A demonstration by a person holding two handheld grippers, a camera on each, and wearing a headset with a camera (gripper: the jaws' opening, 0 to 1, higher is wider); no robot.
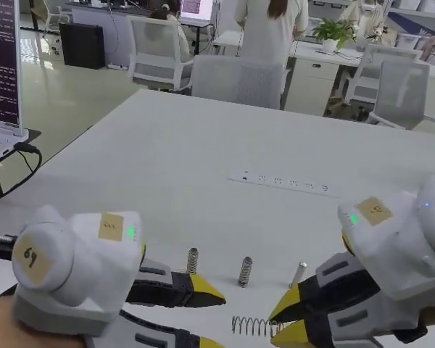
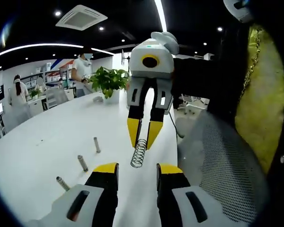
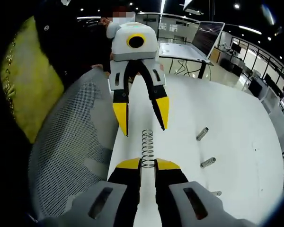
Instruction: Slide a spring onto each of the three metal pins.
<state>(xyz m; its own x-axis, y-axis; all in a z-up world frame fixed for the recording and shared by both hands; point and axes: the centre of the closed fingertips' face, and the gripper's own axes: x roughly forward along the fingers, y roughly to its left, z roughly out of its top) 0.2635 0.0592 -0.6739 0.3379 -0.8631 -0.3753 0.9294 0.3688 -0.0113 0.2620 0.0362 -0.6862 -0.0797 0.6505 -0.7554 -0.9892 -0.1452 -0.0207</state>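
Observation:
Three short pins stand in a row on the white table (image 1: 167, 159). Springs sit on the left pin (image 1: 193, 259) and the middle pin (image 1: 246, 270); the right pin (image 1: 298, 274) is bare metal. My right gripper (image 1: 279, 324) is shut on one end of a loose spring (image 1: 252, 325), held level just above the table's near edge. In the right gripper view the right gripper (image 3: 148, 164) pinches that spring (image 3: 147, 144), which points at the left gripper (image 3: 141, 116). My left gripper (image 1: 210, 319) faces it, open, with nothing between its fingers. The left gripper view shows its own gripper (image 2: 138, 169) just short of the spring (image 2: 139, 153).
A white power strip (image 1: 279, 181) lies across the table beyond the pins. A laptop (image 1: 0, 72) stands at the far left. Grey office chairs (image 1: 235, 80) and people are behind the table. A mesh chair back (image 3: 71, 151) is close behind the grippers.

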